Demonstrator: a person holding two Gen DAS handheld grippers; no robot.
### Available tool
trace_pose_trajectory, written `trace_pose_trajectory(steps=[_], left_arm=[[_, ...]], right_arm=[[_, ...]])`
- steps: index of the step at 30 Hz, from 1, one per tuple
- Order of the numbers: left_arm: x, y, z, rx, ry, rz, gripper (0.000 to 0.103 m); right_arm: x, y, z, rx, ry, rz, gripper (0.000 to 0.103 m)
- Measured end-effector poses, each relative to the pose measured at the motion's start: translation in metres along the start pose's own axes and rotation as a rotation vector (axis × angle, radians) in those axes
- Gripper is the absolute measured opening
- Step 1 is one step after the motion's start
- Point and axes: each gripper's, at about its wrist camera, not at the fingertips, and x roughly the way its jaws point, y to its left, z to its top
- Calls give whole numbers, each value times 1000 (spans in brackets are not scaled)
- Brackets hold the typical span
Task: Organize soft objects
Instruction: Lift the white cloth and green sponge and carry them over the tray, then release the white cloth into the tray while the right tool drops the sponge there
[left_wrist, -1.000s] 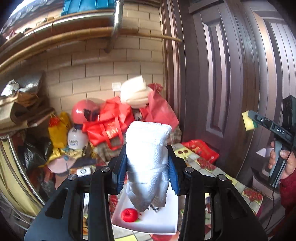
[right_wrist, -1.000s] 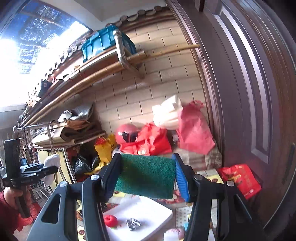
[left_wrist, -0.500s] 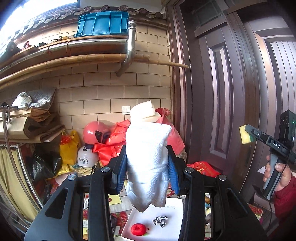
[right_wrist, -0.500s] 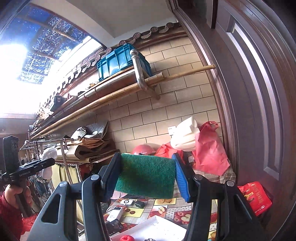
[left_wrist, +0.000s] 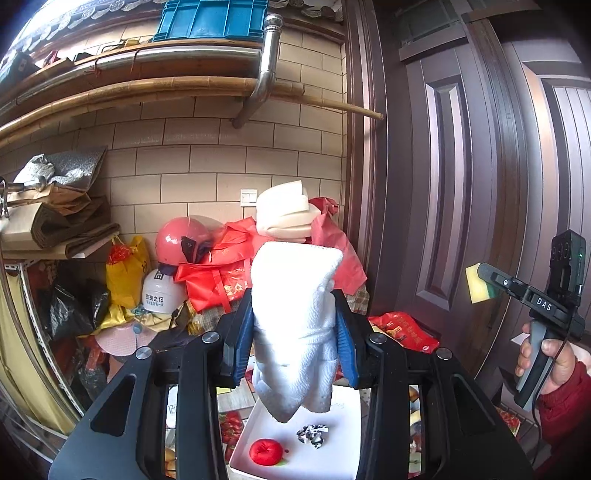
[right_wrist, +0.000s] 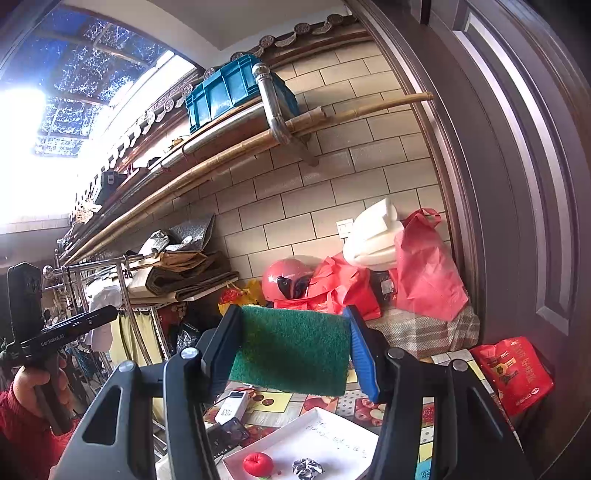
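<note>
Compared with a second ago, you are pointing both cameras higher: the white tray (left_wrist: 334, 441) is sitting lower in the left wrist view, and more of the blue crate (left_wrist: 212, 16) and the bamboo poles under the shelf is showing. In the right wrist view the tray (right_wrist: 334, 430) is also lying nearer the bottom edge, with far more of the bright roof glass in sight than before. The holds themselves are looking unchanged.

Your left gripper (left_wrist: 294, 332) is squeezing the white towel (left_wrist: 295, 314) between its blue pads, jaws drawn in as narrow as they go. The towel is standing up above the pads and hanging below them, its lower end dangling over the tray without touching it. On the tray the red soft ball (left_wrist: 265, 451) and the black-and-white crumpled piece (left_wrist: 313, 434) are lying near each other, apart.

Your right gripper (right_wrist: 291, 350) is clamping the green scouring sponge (right_wrist: 291, 349) across its width, jaws partly open and both pads pressing on its ends. The sponge is being held in the air above the patterned tablecloth (right_wrist: 275, 402), behind the tray. From the left wrist view the sponge's yellow side (left_wrist: 476, 282) is showing at the tip of that gripper, which your right hand (left_wrist: 546, 363) is holding off beside the brown door (left_wrist: 461, 184).
</note>
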Motion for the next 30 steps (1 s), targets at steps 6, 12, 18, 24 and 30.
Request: trace_pose_trajectory(steps=[6, 12, 18, 24, 30], left_arm=[[35, 8, -14, -31, 59, -1, 39], [80, 14, -36, -70, 129, -3, 39], [148, 13, -84, -99, 275, -10, 39], [232, 8, -169, -145, 461, -6, 39], [279, -8, -238, -130, 592, -8, 38]], right_arm=[[26, -7, -16, 20, 67, -1, 55], [59, -14, -39, 32, 156, -9, 55], [104, -28, -78, 59, 288, -25, 55], [157, -50, -140, 124, 466, -48, 55], [194, -72, -203, 167, 607, -91, 55]])
